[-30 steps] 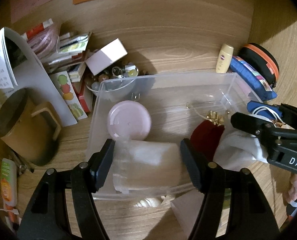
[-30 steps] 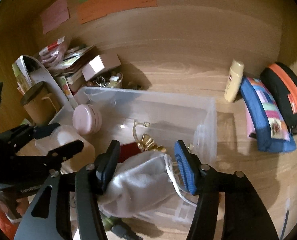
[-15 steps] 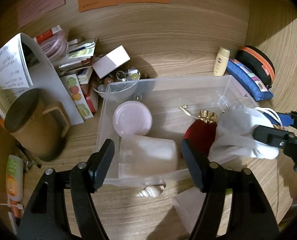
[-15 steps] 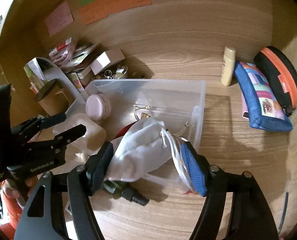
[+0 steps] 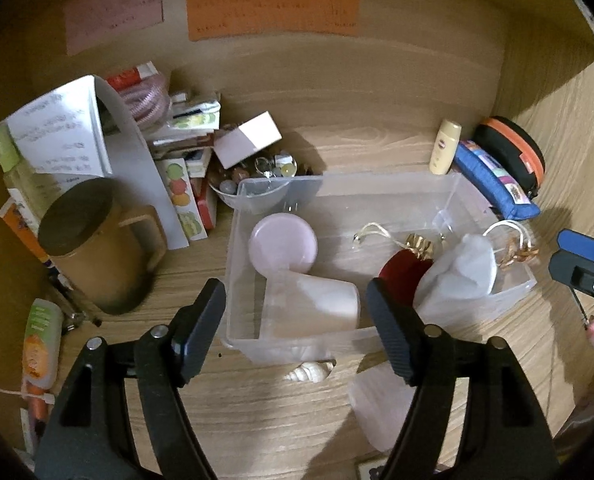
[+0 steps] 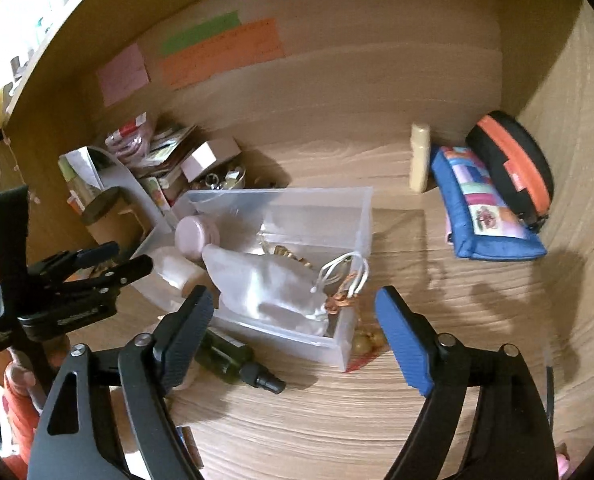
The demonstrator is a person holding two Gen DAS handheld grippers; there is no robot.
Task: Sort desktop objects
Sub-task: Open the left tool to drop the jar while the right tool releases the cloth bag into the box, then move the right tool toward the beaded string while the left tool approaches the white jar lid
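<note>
Both grippers are held spread wide with nothing between the fingers: left gripper is hovered over the near-left end of the clear bin, right gripper is held back near the bin's right corner. White drawstring pouch is laid inside the bin on the desk, long axis diagonal, cord end pointed toward the right gripper, draped at the rim. Pink round case is seen beside it.
</note>
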